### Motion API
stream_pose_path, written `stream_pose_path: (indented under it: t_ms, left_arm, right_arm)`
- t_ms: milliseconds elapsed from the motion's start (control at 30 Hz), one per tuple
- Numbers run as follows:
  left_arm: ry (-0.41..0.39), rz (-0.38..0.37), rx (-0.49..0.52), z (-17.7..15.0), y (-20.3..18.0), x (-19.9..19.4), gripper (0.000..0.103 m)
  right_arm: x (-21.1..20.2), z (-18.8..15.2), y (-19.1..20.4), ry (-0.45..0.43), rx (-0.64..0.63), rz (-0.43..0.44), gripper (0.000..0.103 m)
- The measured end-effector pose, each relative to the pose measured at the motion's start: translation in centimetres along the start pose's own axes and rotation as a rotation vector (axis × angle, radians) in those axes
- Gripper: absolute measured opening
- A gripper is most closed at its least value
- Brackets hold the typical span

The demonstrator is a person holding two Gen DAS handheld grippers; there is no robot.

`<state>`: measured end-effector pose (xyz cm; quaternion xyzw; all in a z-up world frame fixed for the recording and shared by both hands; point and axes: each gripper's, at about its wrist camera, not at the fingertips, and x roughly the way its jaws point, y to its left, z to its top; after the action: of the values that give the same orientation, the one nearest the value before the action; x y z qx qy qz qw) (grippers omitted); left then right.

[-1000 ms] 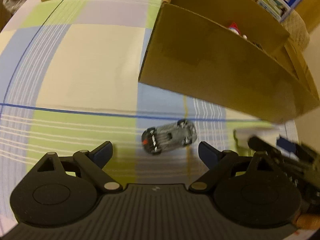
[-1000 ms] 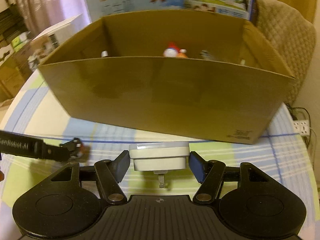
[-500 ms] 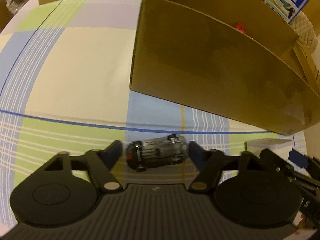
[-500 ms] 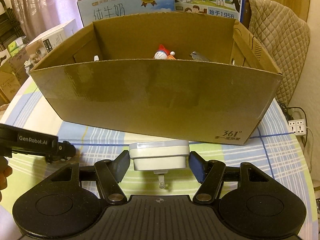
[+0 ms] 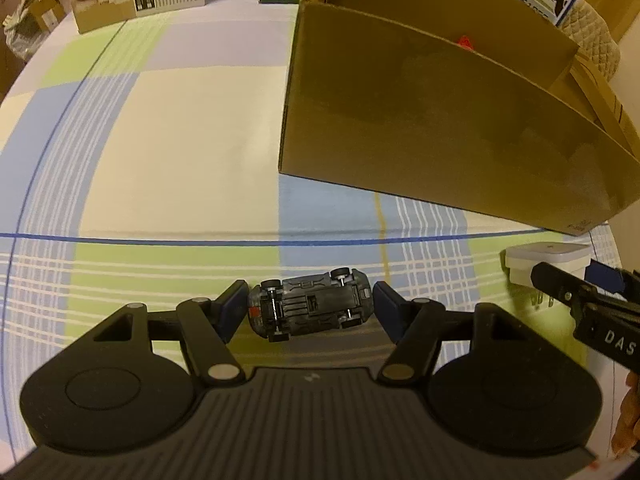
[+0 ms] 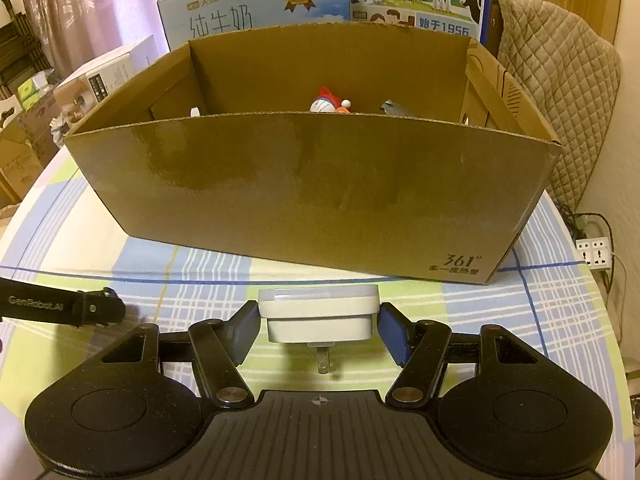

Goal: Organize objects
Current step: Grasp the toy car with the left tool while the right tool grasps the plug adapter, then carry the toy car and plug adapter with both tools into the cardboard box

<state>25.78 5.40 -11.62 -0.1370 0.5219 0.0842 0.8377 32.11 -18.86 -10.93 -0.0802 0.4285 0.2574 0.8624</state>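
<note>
Both claws loaded, open brown cardboard box (image 6: pixel 312 184) straight ahead.
Left gripper (image 5: pixel 308 307) clamps the grey toy car (image 5: pixel 310 307) lengthwise, wheels up; right gripper (image 6: pixel 318 322) grips the white plug adapter (image 6: pixel 318 312).

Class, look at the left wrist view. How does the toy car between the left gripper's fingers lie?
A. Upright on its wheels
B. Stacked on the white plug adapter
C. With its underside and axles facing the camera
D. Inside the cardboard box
C: the toy car shows its chassis and wheel axles to the camera, lying on the checked tablecloth between the left gripper's fingers, outside the cardboard box.
</note>
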Motion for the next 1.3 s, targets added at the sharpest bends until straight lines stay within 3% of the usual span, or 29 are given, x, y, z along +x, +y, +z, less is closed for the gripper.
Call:
stream_pose_path:
  t_ms: [633,1300]
  left_arm:
    - [-0.037,0.017,0.026,-1.3,0.5,-3.0,0.064]
    - [-0.139,-0.032,0.092,-0.7,-1.6,-8.3,0.064]
  right_arm:
    - [-2.4,-0.5,0.9,-0.013,-0.015,0.028,0.061]
    - [-8.4,1.4,1.9,-0.139,0.0,0.09,0.061]
